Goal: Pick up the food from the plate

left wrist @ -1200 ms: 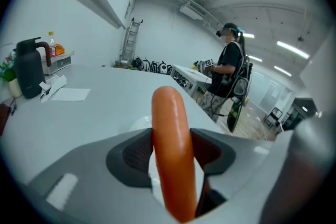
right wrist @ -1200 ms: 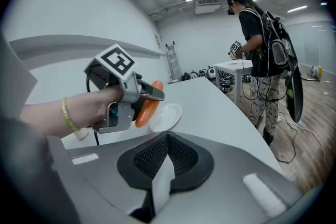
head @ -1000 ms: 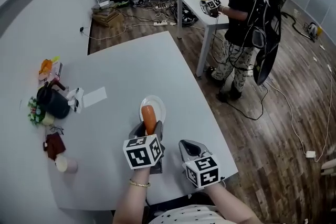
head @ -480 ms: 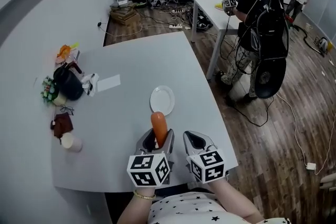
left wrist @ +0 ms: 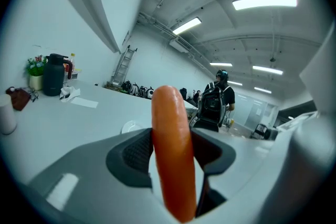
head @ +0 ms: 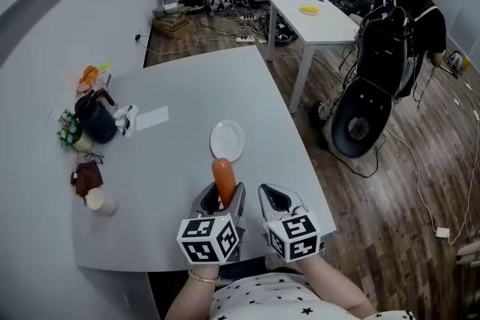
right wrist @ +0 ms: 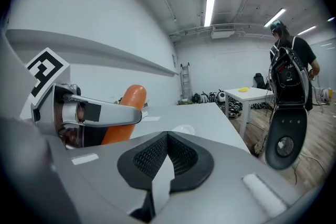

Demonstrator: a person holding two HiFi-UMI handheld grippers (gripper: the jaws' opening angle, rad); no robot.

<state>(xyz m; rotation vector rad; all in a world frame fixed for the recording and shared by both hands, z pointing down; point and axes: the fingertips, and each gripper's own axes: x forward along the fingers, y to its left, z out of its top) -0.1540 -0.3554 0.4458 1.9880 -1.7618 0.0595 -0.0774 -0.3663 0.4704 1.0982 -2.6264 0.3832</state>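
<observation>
An orange sausage stands upright between the jaws of my left gripper, which is shut on it and held above the table's near edge. In the left gripper view the sausage fills the middle, both pads pressed against it. The white plate lies bare on the grey table, a little beyond the sausage tip. My right gripper hangs just right of the left one, jaws shut with nothing between them. From the right gripper view the sausage and the left gripper's finger show at left.
At the table's left edge stand a dark kettle, a small plant, a cup, a dark pouch and a white card. A person with a large backpack stands on the wooden floor beside a second white table.
The left gripper has lifted the sausage off the plate and drawn it back toward me; the plate is now bare. The person at the far table has walked off to the right.
</observation>
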